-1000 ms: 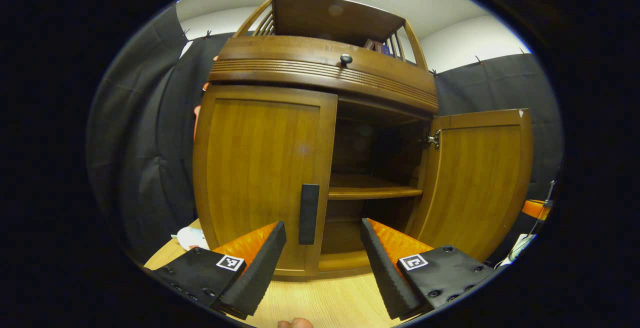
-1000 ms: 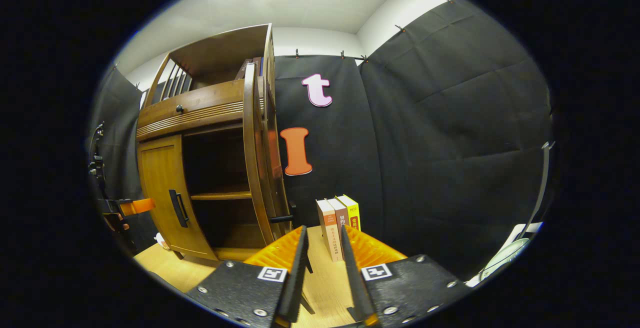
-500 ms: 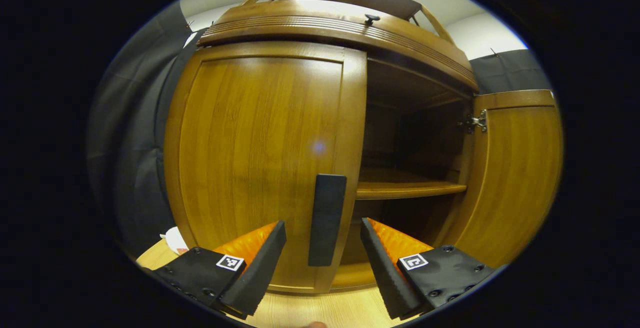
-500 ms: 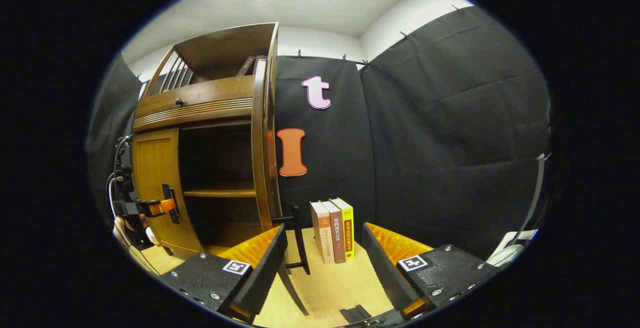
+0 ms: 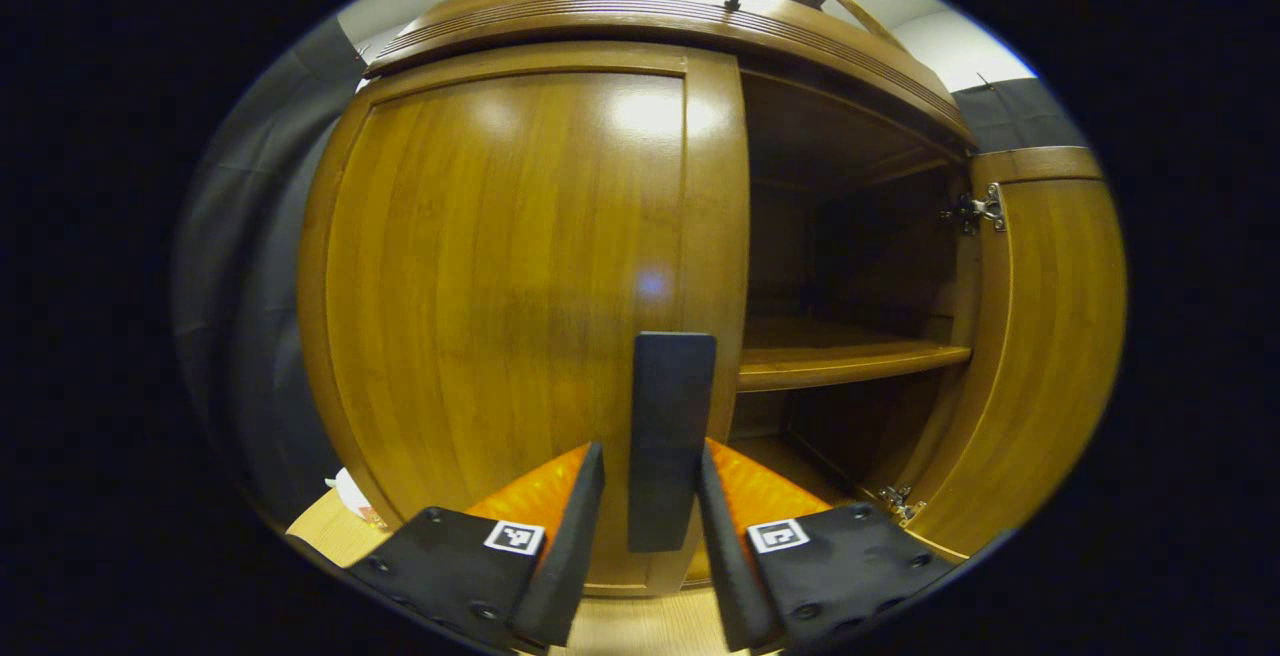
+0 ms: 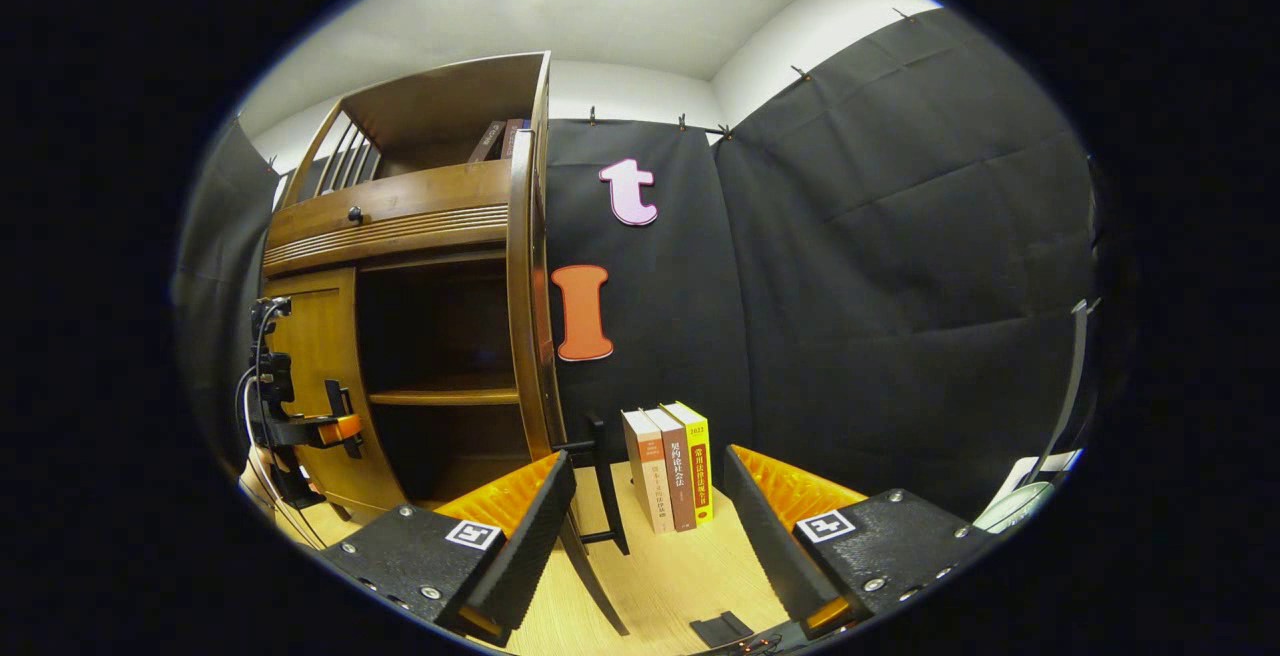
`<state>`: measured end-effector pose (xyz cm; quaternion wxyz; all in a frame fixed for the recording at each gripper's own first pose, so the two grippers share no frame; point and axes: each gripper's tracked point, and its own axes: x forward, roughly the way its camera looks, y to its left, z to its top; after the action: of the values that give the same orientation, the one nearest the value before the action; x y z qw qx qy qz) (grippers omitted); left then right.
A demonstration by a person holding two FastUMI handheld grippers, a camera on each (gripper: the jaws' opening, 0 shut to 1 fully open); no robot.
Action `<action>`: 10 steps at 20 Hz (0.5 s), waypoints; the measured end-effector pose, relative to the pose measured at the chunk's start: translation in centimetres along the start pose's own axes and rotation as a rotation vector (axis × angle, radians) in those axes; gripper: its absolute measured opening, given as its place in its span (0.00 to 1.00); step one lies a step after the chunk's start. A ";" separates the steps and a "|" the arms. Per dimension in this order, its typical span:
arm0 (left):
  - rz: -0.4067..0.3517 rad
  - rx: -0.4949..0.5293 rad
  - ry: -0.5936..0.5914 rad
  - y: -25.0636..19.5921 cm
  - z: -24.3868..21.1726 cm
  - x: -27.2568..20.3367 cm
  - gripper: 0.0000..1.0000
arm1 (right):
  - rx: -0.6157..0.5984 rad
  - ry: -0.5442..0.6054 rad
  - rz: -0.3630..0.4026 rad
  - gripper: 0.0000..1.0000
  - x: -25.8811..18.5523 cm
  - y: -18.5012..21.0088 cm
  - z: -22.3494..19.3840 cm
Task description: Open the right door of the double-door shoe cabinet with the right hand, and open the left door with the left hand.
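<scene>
Now the left gripper point(image 5: 648, 496) has closed in on the left door's handle point(image 5: 670, 436), the dark bar at lower centre of the left gripper view; half a second ago its fingers stood wide on either side, and now they sit close against the bar, though whether both actually press on it I cannot tell. The left door point(image 5: 510, 286) is still closed, filling the frame's left and centre. The right door point(image 5: 1040, 336) already stands swung open at the right edge, shelf point(image 5: 840, 361) exposed. In the right gripper view the right gripper point(image 6: 645, 516) hangs open and empty (its half looks done), near the right door's handle point(image 6: 600, 481) at lower centre. Pulling the left door comes next, I judge.
</scene>
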<state>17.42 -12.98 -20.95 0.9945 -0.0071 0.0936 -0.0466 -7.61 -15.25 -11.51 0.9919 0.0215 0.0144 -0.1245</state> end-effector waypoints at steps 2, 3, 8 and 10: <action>0.012 0.027 0.006 0.1 -0.2 -0.3 0.41 | 0.000 0.000 -0.002 0.99 -0.2 0.0 -0.1; 0.011 0.037 0.009 0.1 -0.2 -0.4 0.41 | -0.002 0.000 -0.004 0.99 -0.2 -0.1 -0.1; -0.005 0.028 0.034 0.2 -0.3 -2.3 0.36 | -0.012 0.014 -0.007 0.92 -0.6 0.1 -0.5; -0.017 0.026 0.045 0.2 -0.4 -3.6 0.38 | -0.014 0.015 0.000 0.99 -1.1 0.6 -0.4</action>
<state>13.87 -12.45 -20.71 0.9917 0.0060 0.1152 -0.0566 -8.52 -14.40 -11.88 0.9919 0.0156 0.0229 -0.1242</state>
